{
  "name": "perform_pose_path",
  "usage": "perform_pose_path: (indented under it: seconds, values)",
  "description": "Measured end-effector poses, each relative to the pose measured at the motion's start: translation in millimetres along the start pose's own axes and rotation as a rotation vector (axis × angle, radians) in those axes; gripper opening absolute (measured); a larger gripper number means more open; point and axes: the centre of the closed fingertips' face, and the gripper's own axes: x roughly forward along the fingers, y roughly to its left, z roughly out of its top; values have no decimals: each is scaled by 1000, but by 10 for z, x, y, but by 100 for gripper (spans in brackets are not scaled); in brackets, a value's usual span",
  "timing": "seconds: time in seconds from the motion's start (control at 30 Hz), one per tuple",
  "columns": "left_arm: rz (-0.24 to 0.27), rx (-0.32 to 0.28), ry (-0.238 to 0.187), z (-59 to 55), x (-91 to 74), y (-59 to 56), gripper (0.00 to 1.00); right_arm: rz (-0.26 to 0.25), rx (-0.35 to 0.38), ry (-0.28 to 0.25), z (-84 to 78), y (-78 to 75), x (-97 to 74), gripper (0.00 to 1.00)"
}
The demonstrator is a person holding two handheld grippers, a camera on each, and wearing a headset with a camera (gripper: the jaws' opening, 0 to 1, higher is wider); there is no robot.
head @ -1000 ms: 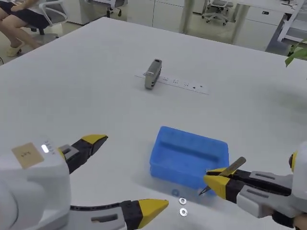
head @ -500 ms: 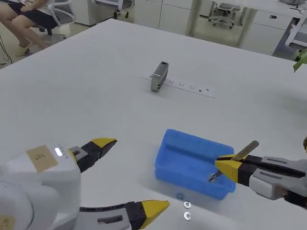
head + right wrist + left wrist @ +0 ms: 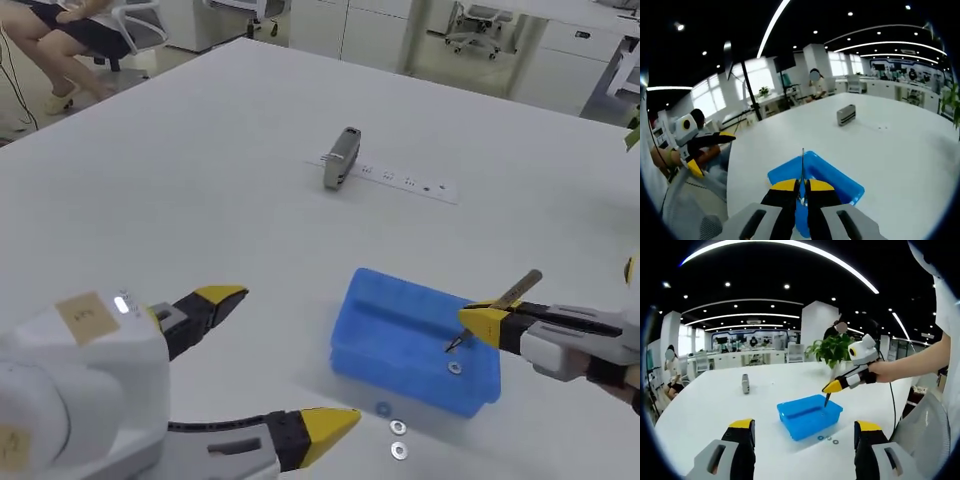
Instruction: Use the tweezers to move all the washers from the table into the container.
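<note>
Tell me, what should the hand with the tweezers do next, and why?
Probably lift the tweezers out of the blue container and swing them toward the washers lying on the table just in front of it. The right gripper holds the tips over the container, and one washer already seems to lie inside below them, so that drop looks done.

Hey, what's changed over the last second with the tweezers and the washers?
The right claw lifted the tweezers from in front of the blue container to over it, and a washer now lies inside, let go. Three washers on the table and the open left claw stayed put.
</note>
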Motion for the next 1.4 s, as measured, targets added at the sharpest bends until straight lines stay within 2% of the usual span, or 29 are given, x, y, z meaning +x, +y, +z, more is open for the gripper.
perform_pose_path:
  seconds: [0.2,0.53,1.03,1.4]
  values:
    - [-8,-1,6,-6,8,-19,82,-18,5,48,-103,-135,128,3]
    - [-3,-12,3,-11,7,2,82,-18,14,103,-227,-233,300,3]
    - [-4,-11,8,-30,12,2,82,-34,25,140,-326,-309,364,3]
    - [-1,-15,6,-24,13,-1,82,-22,20,161,-369,-289,397,3]
